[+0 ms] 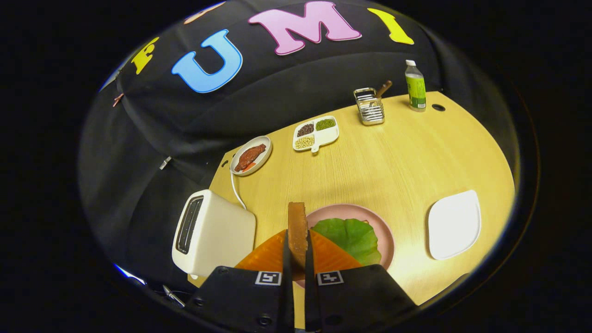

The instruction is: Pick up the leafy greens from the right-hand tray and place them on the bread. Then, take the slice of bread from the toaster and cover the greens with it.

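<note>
Step two under way: gripper [298, 259] clamped on the bread slice [297, 229], held edge-up just short of the pink plate [386, 240].
Leafy greens [351, 236] already lie on that plate; toaster [212, 233] left of it. Next, I judge: lower the slice flat over the greens.

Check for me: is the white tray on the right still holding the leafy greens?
No. The white tray lies bare, and the leafy greens sit on the pink plate just ahead of the gripper, which is shut on the bread slice.

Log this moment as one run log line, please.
stage: covering greens | gripper: jaws shut on bread slice, held on edge | lettuce leaf: on pink plate | toaster: beside plate | white tray: empty
</note>
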A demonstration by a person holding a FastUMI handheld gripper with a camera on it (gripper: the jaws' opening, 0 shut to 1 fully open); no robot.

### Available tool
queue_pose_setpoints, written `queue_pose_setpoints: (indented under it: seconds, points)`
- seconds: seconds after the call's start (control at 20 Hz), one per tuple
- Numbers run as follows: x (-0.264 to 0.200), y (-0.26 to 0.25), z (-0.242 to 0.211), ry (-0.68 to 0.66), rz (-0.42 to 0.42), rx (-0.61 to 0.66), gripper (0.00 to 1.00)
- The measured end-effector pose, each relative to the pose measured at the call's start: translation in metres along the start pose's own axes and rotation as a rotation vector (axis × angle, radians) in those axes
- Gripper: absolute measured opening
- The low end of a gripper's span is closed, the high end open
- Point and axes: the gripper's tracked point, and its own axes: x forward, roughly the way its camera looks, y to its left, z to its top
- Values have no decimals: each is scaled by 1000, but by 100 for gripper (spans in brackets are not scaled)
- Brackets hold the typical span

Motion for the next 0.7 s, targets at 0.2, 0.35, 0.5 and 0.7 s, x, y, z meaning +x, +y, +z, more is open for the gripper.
queue_pose_setpoints:
  seconds: [0.2,0.35,0.5,0.7]
  points:
    - [28,-32,-22,43,-50,94,13]
    - [33,-60,-33,50,-107,27,14]
    - [36,-82,-39,53,-166,-94,14]
    - [40,-95,-43,51,-219,-203,17]
